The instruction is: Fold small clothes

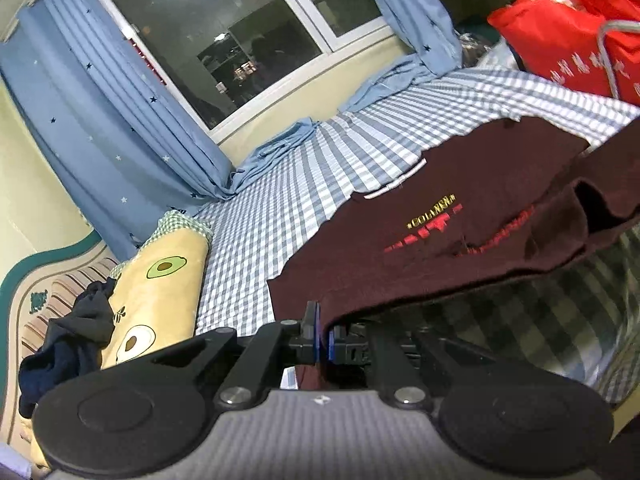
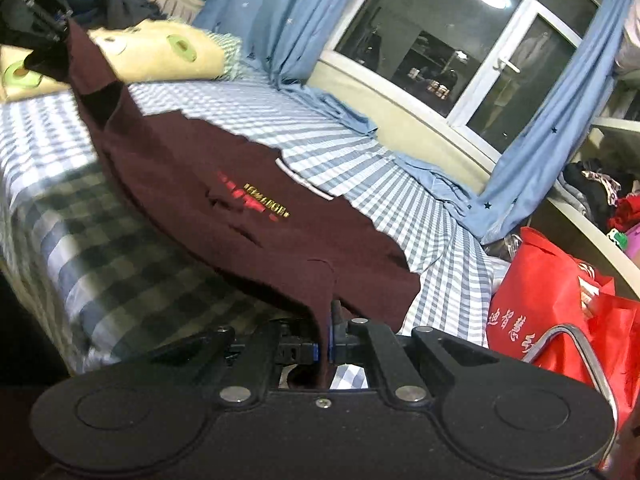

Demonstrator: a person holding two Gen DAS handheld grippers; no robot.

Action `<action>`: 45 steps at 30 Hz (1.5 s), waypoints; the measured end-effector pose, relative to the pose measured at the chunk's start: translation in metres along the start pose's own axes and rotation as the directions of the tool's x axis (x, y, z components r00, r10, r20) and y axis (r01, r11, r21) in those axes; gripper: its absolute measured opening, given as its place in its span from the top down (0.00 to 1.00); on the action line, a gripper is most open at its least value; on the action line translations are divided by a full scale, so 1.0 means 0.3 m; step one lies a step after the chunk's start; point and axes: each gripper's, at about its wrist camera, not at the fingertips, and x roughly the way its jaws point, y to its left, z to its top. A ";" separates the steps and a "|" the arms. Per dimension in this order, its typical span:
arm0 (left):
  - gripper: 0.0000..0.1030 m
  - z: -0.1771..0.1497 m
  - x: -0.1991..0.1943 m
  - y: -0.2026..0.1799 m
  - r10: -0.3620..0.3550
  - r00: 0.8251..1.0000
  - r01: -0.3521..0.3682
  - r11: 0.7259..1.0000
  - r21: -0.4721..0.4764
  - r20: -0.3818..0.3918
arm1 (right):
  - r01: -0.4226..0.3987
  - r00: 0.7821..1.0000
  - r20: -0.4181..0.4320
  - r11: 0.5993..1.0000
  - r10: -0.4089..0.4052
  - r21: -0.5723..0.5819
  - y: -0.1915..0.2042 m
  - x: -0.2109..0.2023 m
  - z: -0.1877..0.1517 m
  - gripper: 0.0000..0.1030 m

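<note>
The maroon T-shirt (image 1: pixel 460 216) hangs stretched between the two claws, filling the centre and right of the left wrist view, its far edge lying on the blue-checked bedsheet (image 1: pixel 280 200) and its near edge lifted clear — a dark shadow sits under it. The left gripper (image 1: pixel 324 344) at bottom centre is clamped on the shirt's near hem, cloth pinched between the blue pads. In the right wrist view the right gripper (image 2: pixel 329 344) is likewise shut on a fold of the same shirt at bottom centre, fabric trailing down through the jaws.

Risks, as I judge them: each grip looks thin, only an edge of knit between the pads, so a hard pull apart could slip one corner free and the shirt would collapse crooked. Uneven lifting would skew the fold line across the red-and-gold logo (image 2: pixel 252 198). The red bag (image 2: pixel 560 300) at lower right and the avocado-print pillow (image 1: pixel 160 280) at lower left sit near — a wide swing could drag cloth over them.
</note>
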 end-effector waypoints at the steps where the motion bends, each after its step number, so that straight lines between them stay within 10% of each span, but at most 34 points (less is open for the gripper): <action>1: 0.97 0.020 0.013 0.013 -0.005 1.000 0.005 1.000 -0.016 -0.001 | 0.008 1.000 0.003 1.000 -0.008 0.016 -0.014 0.016 0.013 0.97; 12: 0.97 0.310 0.271 0.178 -0.010 0.994 0.018 0.997 -0.077 0.108 | 0.095 0.986 0.124 0.984 -0.114 0.151 -0.231 0.266 0.264 0.97; 24: 0.97 0.585 0.882 0.260 -0.092 0.996 0.092 0.995 -0.030 -0.002 | 0.096 0.995 -0.023 0.965 -0.093 0.245 -0.467 0.840 0.495 0.97; 33: 0.97 0.580 1.313 0.217 -0.165 0.975 0.166 0.986 -0.004 -0.148 | 0.100 0.973 -0.228 0.965 -0.043 0.243 -0.479 1.277 0.523 0.97; 45: 0.97 0.511 1.620 0.162 -0.262 0.918 0.251 0.965 -0.073 -0.297 | 0.146 0.926 -0.376 0.947 -0.028 0.288 -0.400 1.514 0.481 0.96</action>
